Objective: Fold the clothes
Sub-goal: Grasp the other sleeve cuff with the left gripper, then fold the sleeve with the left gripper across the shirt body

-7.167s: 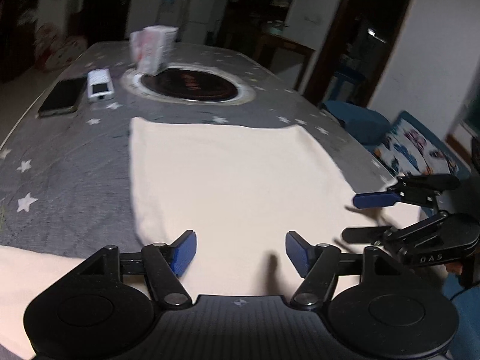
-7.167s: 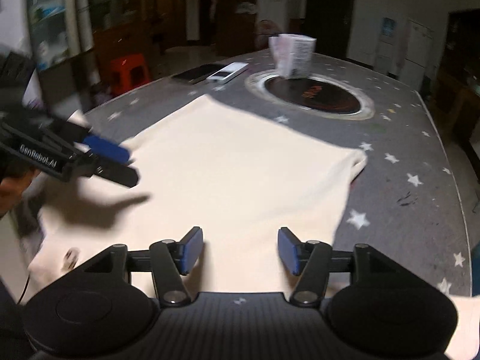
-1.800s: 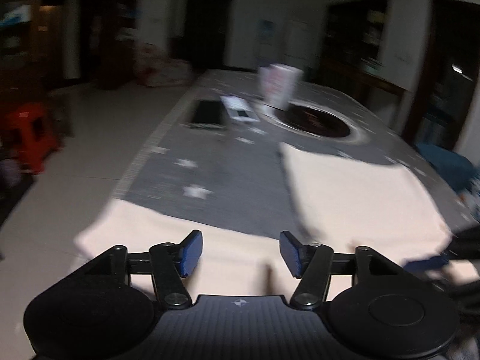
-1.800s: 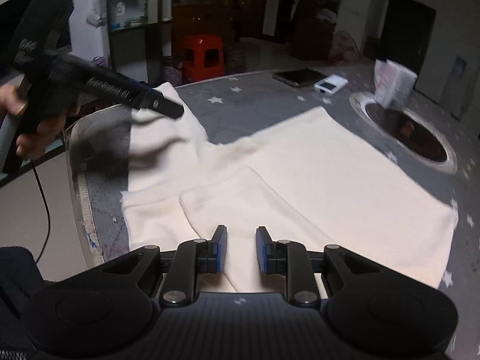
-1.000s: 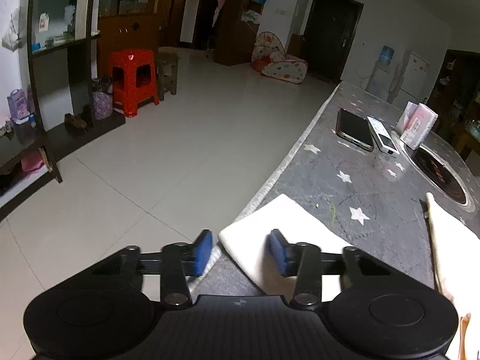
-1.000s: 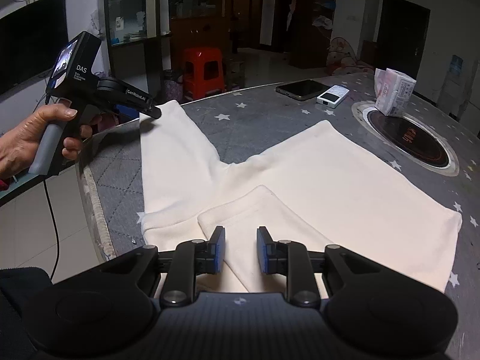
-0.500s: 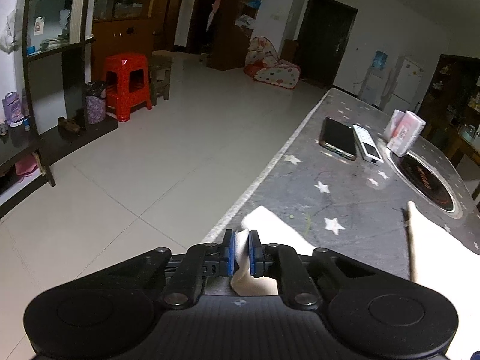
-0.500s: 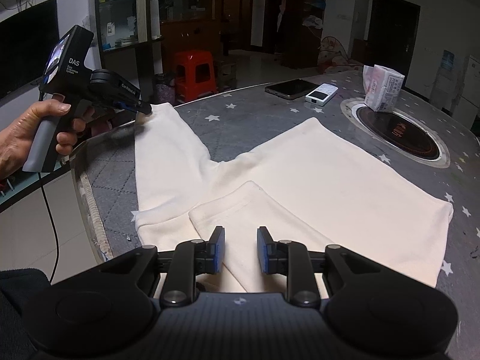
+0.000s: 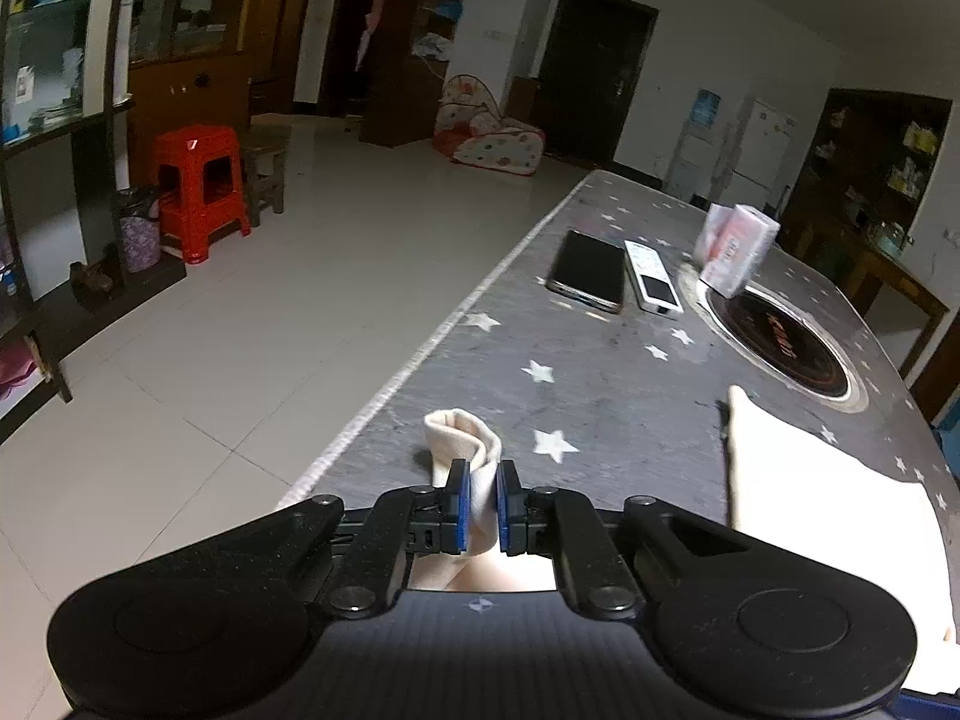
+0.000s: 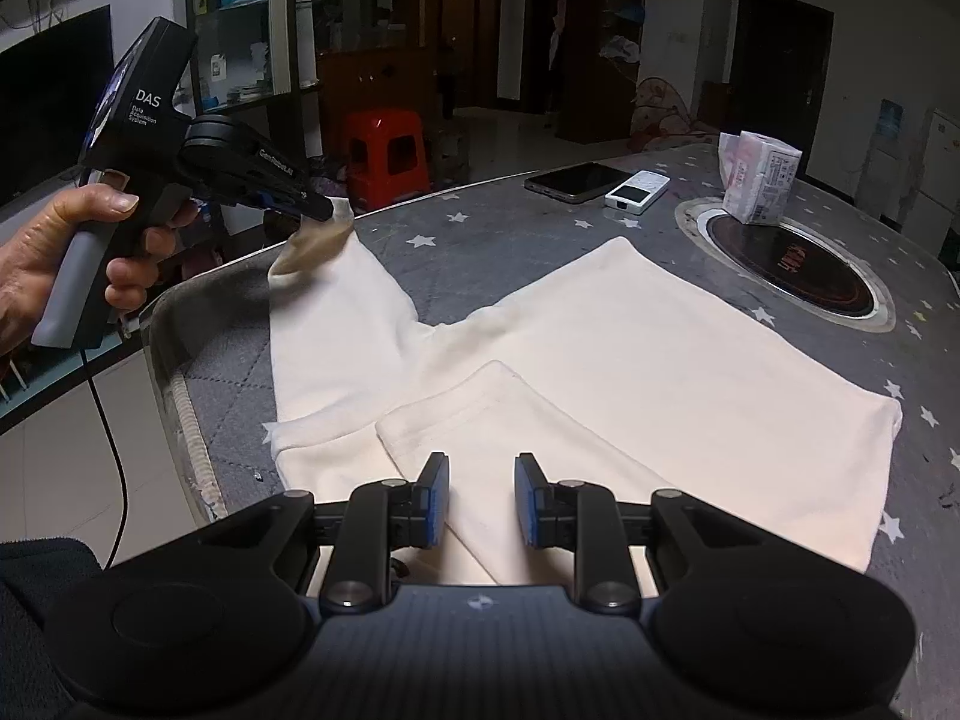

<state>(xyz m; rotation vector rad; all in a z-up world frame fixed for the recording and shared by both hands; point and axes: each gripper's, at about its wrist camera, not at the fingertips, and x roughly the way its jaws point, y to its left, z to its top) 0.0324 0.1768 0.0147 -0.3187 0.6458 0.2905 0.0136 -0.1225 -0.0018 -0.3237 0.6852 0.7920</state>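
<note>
Jaws: left gripper [image 9: 479, 501] pinching sleeve [image 9: 465, 450], cuff hidden.

We count one cream garment [image 10: 630, 372], two grippers, one phone [image 10: 576, 180], one white handset [image 10: 637, 191], one tissue pack [image 10: 759, 183], and one red stool [image 9: 201, 189]; the dim upper-left shelves hold perhaps more.

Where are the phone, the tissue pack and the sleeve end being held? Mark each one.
phone [image 9: 587, 269]: left wrist view, middle of its dark screen.
tissue pack [image 10: 761, 182]: right wrist view, its front face.
sleeve end [image 9: 461, 433]: left wrist view, the bunched cloth just ahead of the jaws.
</note>
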